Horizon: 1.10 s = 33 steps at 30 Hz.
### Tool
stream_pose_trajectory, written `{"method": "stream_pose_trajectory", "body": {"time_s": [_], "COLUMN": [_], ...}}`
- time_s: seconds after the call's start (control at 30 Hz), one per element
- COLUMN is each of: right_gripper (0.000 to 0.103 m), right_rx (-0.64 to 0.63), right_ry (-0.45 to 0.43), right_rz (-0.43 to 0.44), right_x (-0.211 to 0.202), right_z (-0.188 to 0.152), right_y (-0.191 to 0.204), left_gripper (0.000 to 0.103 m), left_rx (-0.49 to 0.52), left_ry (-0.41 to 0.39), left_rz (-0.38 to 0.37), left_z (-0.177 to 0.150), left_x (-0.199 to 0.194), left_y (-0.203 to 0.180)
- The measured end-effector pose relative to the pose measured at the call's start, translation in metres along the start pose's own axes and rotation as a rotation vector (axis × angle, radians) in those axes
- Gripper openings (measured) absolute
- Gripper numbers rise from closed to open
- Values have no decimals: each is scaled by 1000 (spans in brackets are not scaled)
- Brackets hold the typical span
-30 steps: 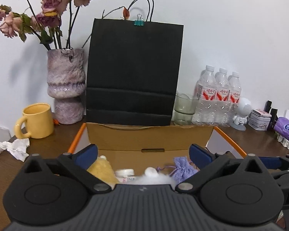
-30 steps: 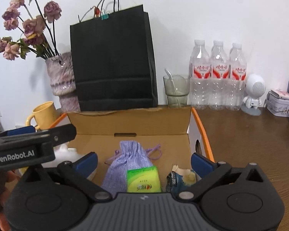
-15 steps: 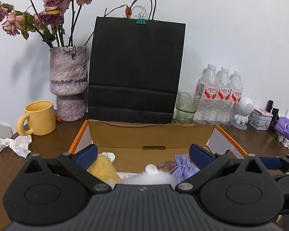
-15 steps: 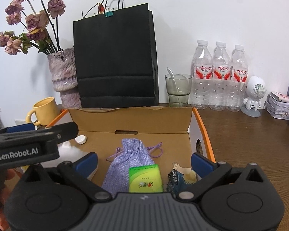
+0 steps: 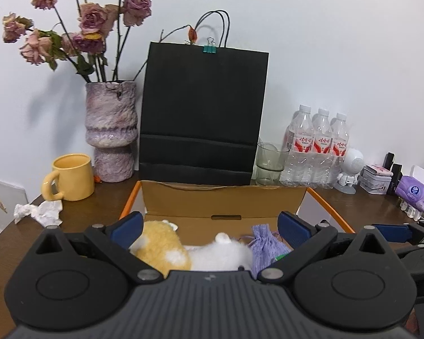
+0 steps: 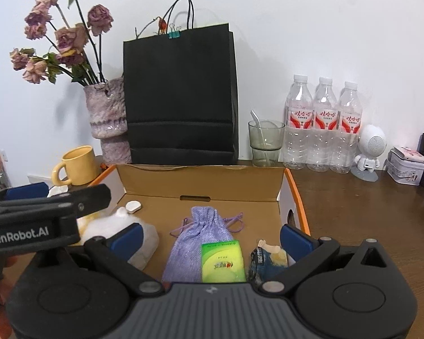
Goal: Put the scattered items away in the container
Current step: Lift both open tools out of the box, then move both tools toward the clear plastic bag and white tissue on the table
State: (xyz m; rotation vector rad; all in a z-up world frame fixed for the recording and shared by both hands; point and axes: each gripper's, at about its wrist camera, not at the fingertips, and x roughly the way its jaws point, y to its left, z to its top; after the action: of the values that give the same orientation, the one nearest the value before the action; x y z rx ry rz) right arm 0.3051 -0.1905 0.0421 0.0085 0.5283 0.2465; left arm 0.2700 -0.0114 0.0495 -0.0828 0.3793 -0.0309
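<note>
Your left gripper (image 5: 210, 224): spread wide above the plush toy (image 5: 166, 247).
Your right gripper (image 6: 210, 236): spread wide, empty.
Cardboard box (image 6: 200, 179): holds lavender pouch (image 6: 198, 240), possibly a snack packet (image 6: 264, 261).

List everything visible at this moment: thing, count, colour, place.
cardboard box: 1, brown, orange-edged, table centre
plush toy: 1, yellow-white, box left
pouch: 1, lilac, box middle
packet: 1, green, on pouch
snack wrapper: 1, dark blue, box right
paper bag: 1, black, behind box
vase: 1, purple, dried roses
mug: 1, yellow, left
crumpled tissue: 1, white, by mug
glass: 1, greenish
water bottles: 3, clear
left gripper: open
right gripper: open
</note>
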Motion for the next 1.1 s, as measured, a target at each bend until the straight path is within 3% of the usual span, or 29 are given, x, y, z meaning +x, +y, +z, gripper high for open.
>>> {"method": "stream_pose_trajectory", "body": {"time_s": [0.57, 1.1], "right_gripper": [103, 103], "right_rx": [-19, -70], "right_ry": [-15, 0], "right_rz": [-3, -26], "right_x": [-87, -133], "right_z": [-32, -82], "right_y": [18, 24], "left_gripper": [103, 103], "left_rx": [-24, -18], "left_ry": [12, 83], "left_rz": [-23, -30], "left_z": [-19, -58], "left_x": [-86, -128], "left_y": [1, 15]}}
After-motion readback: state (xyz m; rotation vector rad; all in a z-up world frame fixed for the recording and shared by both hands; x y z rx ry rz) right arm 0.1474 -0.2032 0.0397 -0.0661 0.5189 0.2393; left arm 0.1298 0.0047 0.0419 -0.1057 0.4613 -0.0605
